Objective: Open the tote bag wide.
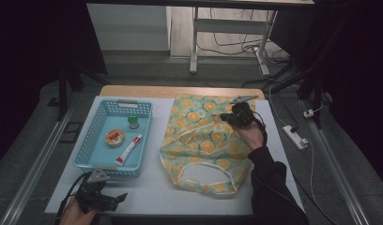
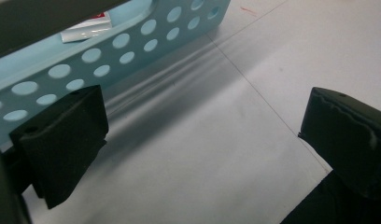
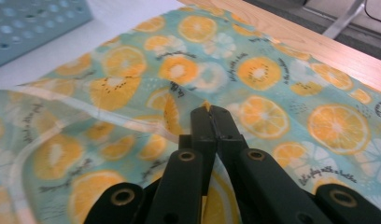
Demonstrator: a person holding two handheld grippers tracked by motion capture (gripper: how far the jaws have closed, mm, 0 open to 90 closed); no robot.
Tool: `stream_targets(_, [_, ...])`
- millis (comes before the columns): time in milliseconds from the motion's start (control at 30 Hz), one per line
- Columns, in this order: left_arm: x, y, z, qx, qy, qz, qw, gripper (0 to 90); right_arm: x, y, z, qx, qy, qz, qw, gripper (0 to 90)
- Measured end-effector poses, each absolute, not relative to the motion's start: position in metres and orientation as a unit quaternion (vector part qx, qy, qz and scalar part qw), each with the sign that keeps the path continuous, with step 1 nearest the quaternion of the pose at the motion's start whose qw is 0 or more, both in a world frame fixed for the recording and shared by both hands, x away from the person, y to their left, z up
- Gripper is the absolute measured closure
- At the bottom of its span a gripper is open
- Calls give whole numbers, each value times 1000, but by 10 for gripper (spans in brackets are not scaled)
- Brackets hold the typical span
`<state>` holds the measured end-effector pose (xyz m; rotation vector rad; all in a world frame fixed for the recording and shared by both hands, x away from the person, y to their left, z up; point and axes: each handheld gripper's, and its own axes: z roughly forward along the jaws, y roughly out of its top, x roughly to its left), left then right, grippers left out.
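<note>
At the near left, the left gripper rests with jaws wide apart and empty, just beside the blue basket. Right of the basket lies the cloth bag, thin, soft and light, likely best pinched at a fold. It is teal with orange slices. The right gripper pinches a ridge of it.

The worktop has a white surface with a bare wooden strip along its far edge. On its left part stands a light blue perforated basket. Just right of the basket, apart from it, an orange-slice patterned cloth bag lies spread across the middle.
</note>
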<state>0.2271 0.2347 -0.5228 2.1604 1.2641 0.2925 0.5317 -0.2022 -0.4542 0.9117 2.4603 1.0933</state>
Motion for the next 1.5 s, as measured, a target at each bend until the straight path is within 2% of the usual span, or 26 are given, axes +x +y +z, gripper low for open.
stream_targets(300, [227,235,-523,817,477,110,305,13,558,-208,-487,353,852,355,149,895])
stream_targets(533, [227,234,-523,818,476,109,303,14,563,-210,-512,368,860,329,131,862])
stream_targets(633, [227,234,-523,818,476,109,303,14,563,-212,-511,369,859,332,126,795])
stream_targets(667, [227,234,-523,818,476,109,303,14,562,-213,-506,374,854,340,121,726])
stream_targets(700, [227,234,-523,819,476,110,302,14,562,-213,-506,374,854,340,121,726])
stream_targets(967, [227,234,-523,819,476,110,302,15,555,-217,-485,372,846,361,124,516])
stream_targets(1267, [227,234,-523,819,476,111,301,15,535,-214,-467,341,859,369,98,357])
stream_targets(1500, [227,234,-523,819,476,110,301,15,512,-212,-461,326,867,368,85,195])
